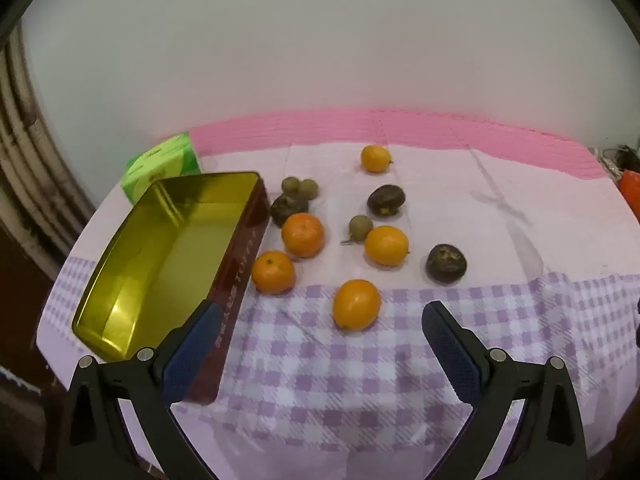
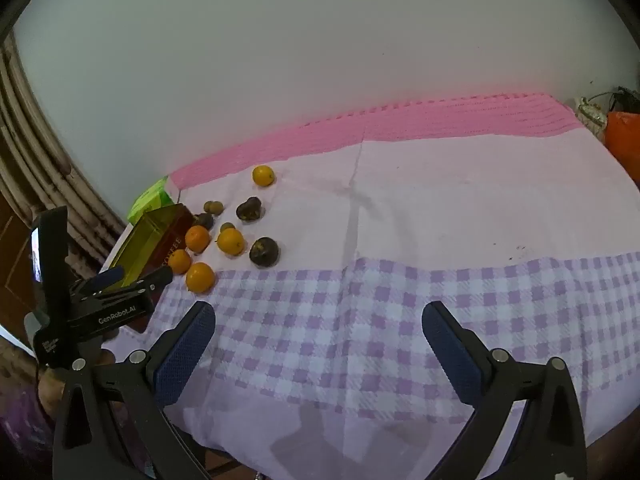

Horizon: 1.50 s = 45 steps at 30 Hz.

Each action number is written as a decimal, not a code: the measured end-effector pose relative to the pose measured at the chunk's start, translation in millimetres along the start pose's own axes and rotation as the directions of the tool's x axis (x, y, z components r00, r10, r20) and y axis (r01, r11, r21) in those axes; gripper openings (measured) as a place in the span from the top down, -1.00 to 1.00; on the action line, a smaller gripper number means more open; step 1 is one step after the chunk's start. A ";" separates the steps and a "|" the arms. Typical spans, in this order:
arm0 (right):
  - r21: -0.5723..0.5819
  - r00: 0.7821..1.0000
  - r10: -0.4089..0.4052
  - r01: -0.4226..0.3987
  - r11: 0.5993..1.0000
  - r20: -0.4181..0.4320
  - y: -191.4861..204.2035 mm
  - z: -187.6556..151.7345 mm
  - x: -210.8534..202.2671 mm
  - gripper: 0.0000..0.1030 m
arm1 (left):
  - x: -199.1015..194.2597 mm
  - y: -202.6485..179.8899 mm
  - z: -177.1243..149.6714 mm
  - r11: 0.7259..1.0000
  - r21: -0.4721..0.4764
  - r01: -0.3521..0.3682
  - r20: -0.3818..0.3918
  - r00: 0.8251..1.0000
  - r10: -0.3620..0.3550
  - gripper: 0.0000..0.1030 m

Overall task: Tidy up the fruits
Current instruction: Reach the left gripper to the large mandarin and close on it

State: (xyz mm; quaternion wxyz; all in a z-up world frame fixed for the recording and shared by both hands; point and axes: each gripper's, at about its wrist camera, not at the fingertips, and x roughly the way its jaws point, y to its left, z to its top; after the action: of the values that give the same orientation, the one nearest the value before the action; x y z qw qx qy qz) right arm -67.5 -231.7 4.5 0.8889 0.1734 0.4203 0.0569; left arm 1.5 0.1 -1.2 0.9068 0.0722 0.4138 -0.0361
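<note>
Several orange citrus fruits lie on the cloth; the nearest (image 1: 356,304) sits just ahead of my open, empty left gripper (image 1: 322,332). Three dark brown fruits, one at the right (image 1: 445,263), and small greenish-brown fruits (image 1: 300,188) lie among them. An empty gold-lined red tin (image 1: 168,248) stands at the left, touching my left finger's side. My right gripper (image 2: 318,332) is open and empty over the checked cloth, well right of the fruit cluster (image 2: 230,241). The left gripper (image 2: 138,276) also shows in the right wrist view beside the tin (image 2: 160,236).
A green box (image 1: 162,164) stands behind the tin by the white wall. The table (image 1: 500,220) has a pink and lilac checked cloth with a pink mat along the back. An orange bag (image 2: 624,140) sits at the far right edge.
</note>
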 end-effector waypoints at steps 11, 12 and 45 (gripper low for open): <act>0.001 0.999 0.027 -0.027 1.000 0.023 -24.0 6.5 -11.1 -1.00 | 15.1 2.7 4.9 0.992 0.049 0.114 -0.101 0.989 -0.108 -0.96; 0.001 1.000 0.025 -0.025 1.000 0.019 -22.3 8.3 -13.0 -1.00 | 15.9 -5.1 0.9 0.992 0.056 0.111 -0.099 0.990 -0.105 -0.96; 0.101 0.997 0.063 -0.057 0.993 -0.050 -34.9 -1.7 8.4 -1.00 | 64.8 -31.2 6.3 0.979 0.117 0.165 -0.160 0.976 -0.145 -0.79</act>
State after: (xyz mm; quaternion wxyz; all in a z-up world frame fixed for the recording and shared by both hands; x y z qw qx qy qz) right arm -65.0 -261.8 -15.0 0.8656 0.2285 0.4405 0.0672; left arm 44.7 -32.0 -49.2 0.8606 0.1008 0.4824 -0.1280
